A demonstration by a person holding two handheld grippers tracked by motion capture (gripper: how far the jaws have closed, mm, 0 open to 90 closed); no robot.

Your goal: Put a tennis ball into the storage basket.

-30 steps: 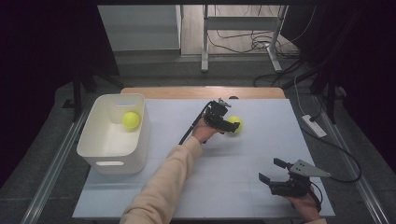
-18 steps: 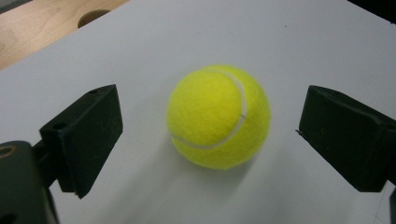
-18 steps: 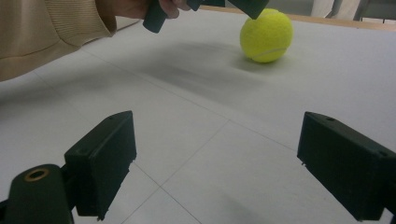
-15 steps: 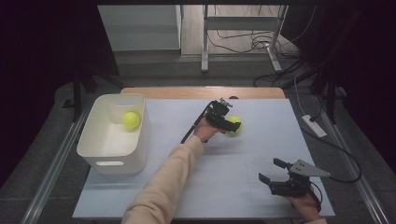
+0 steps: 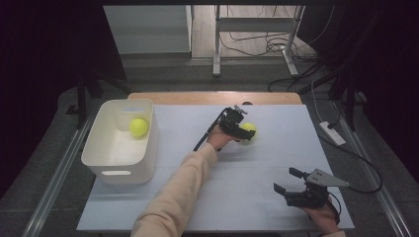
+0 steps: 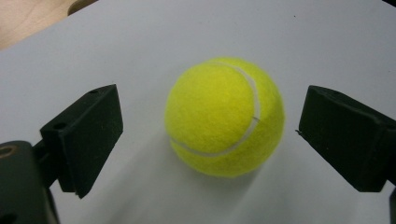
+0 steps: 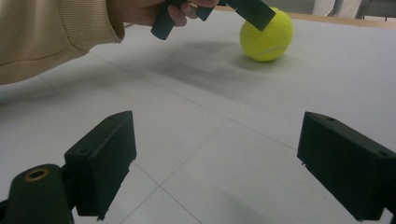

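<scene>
While the left tool [image 5: 245, 132] sits over the far middle of the bench [image 5: 276, 163], we see its jaws spread wide on either side of the tennis ball [image 5: 248, 130], not touching it. In the left gripper view the ball [image 6: 224, 116] rests on the white bench surface [image 6: 327, 37] between the two black jaws, with clear gaps on both sides. We read that as open, nothing gripped.

The right tool [image 5: 289, 184] sits at the near right of the bench, held in the right hand [image 5: 323, 217], well apart from the ball. Its jaws are also spread, with only bare bench between them in the right gripper view. From that view we see the ball [image 7: 266, 33] far ahead, the left hand [image 7: 154, 11] just beside it, and a beige sleeve [image 7: 51, 32] coming in from the left.

A second tennis ball [image 5: 139, 127] lies inside the white bin [image 5: 114, 173] at the left of the bench, towards the bin's far end. The bin stands upright, well apart from both tools.

A black cable [image 5: 207, 134] trails from the left tool back along the bench.
</scene>
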